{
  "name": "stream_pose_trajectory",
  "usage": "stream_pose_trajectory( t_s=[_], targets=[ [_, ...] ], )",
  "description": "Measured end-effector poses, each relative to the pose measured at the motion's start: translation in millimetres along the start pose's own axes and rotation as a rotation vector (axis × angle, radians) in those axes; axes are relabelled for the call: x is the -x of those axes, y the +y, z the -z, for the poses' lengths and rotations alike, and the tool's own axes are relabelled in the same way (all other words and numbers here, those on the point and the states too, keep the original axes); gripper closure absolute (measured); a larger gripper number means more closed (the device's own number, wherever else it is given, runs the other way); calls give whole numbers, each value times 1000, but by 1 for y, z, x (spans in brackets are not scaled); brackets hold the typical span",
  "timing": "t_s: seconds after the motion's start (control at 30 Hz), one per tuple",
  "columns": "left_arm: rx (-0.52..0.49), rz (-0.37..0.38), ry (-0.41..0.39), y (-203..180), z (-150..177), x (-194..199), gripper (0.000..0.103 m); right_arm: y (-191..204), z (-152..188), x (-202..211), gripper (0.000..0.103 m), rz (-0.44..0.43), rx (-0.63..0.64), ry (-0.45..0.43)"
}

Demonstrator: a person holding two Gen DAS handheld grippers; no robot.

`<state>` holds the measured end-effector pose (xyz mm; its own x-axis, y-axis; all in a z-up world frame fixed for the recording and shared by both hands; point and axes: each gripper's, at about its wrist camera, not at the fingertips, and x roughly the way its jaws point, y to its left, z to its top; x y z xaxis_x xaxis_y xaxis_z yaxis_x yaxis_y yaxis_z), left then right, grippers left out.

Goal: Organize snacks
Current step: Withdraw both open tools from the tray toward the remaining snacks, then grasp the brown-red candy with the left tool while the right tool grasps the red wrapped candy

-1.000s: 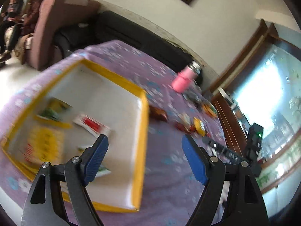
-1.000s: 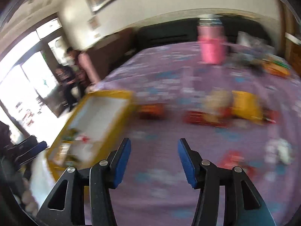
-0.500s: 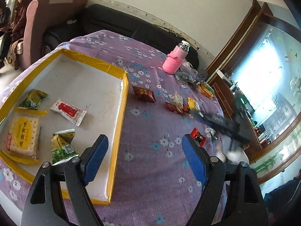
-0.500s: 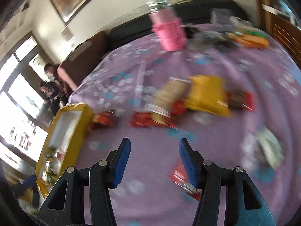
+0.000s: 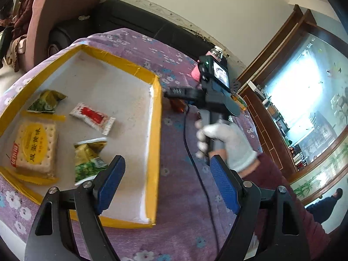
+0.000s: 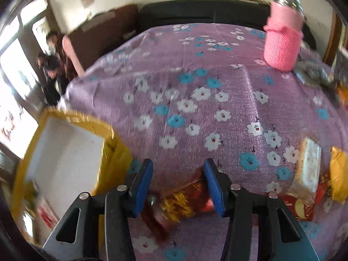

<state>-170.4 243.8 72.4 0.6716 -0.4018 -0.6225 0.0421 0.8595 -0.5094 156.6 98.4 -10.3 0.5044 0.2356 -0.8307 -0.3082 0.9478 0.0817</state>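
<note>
Both jaws are standing released; right gripper (image 6: 178,184) is straddling the red snack packet (image 6: 180,202), risking a skewed, slipping pinch beside the tray (image 6: 113,150).

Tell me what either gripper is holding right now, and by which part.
Nothing is held. The right gripper is open, straddling the red-and-gold snack packet on the tablecloth without closing on it. The left gripper is open and empty.
</note>
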Motion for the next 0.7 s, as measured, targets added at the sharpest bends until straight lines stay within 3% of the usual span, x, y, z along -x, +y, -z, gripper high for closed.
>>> stream_pose_trajectory(
  t_s=[0.07, 0.2, 0.27, 0.37, 0.43, 0.47, 0.6, 0.7],
  targets=[
    [12, 1, -4, 5, 0, 1, 22, 5, 14, 3, 74, 0, 80, 59],
    [16, 2, -1, 7, 2, 0, 22, -5, 51, 30, 74, -41, 179, 126],
    [4, 3, 4, 2, 4, -1, 22, -19, 69, 48, 74, -122, 183, 180],
    [-28, -1, 8, -9, 7, -2, 22, -68, 83, 100, 66, -216, 67, 64],
    [-38, -2, 19, -15, 8, -6, 22, -106, 90, 129, 41, -196, -13, -39],
    [-45, -2, 27, -20, 8, -9, 22, -119, 94, 137, 38, -165, -29, -77],
    [-93, 2, 75, -46, 17, -27, 22, -156, 113, 126, 36, -117, -99, -55],
    [-129, -15, 102, -62, 23, -33, 22, -163, 125, 109, 36, -26, -99, -40]
  ],
)
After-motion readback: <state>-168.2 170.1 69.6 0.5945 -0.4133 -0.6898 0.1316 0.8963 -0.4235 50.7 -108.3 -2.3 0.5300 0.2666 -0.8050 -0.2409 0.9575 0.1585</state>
